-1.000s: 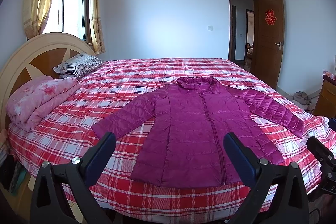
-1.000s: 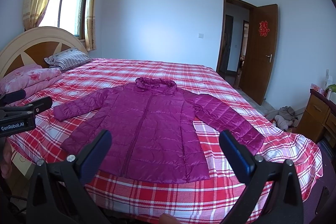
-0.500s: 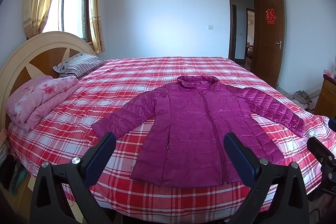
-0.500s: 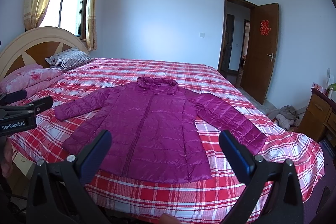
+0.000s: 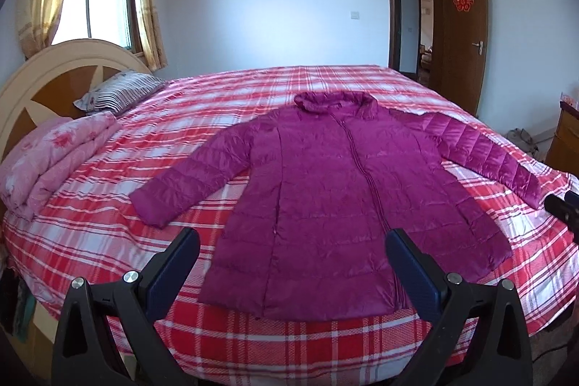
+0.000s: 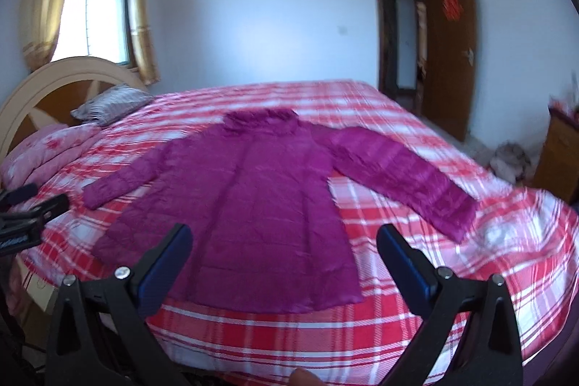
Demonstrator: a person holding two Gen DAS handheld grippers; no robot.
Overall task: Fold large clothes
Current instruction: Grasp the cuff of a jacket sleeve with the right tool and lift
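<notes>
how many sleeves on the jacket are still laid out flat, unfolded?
2. The left sleeve stretches toward the headboard side of the bed; the right sleeve stretches toward the door side. Both lie flat beside the jacket body; neither is folded in.

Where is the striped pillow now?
In the left wrist view, the striped pillow lies far left on the bed, against the headboard, just behind the folded pink quilt.

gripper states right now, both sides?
Left gripper: open, holding nothing, above the near hem of the purple down jacket.
Right gripper: open, holding nothing, also short of the jacket.
</notes>
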